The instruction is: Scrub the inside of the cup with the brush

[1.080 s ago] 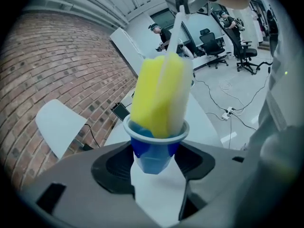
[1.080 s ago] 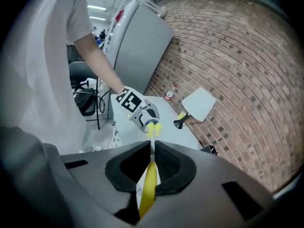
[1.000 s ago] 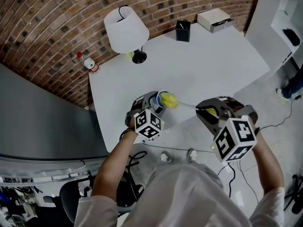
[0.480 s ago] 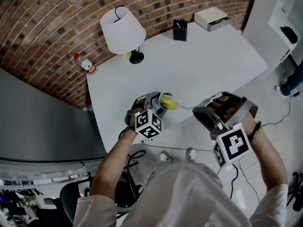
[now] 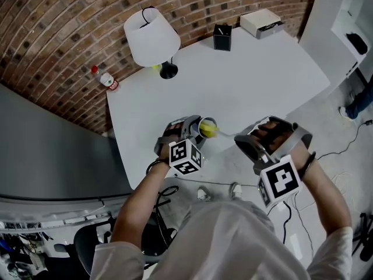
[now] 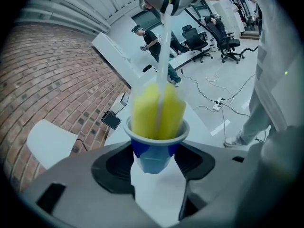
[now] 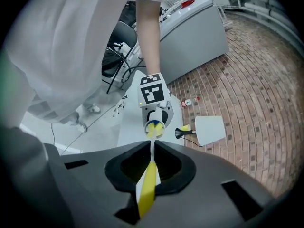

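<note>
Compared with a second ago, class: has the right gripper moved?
Yes. Against the table edge, the right gripper has shifted slightly left, toward the cup.

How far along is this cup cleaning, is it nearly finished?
Done: the left gripper clamps the blue cup, and the right gripper grips the brush by its handle. In hand: the yellow brush head is inside the cup, scrubbing. Left: I can't tell how clean the inside is; probably withdrawing the brush afterwards.
</note>
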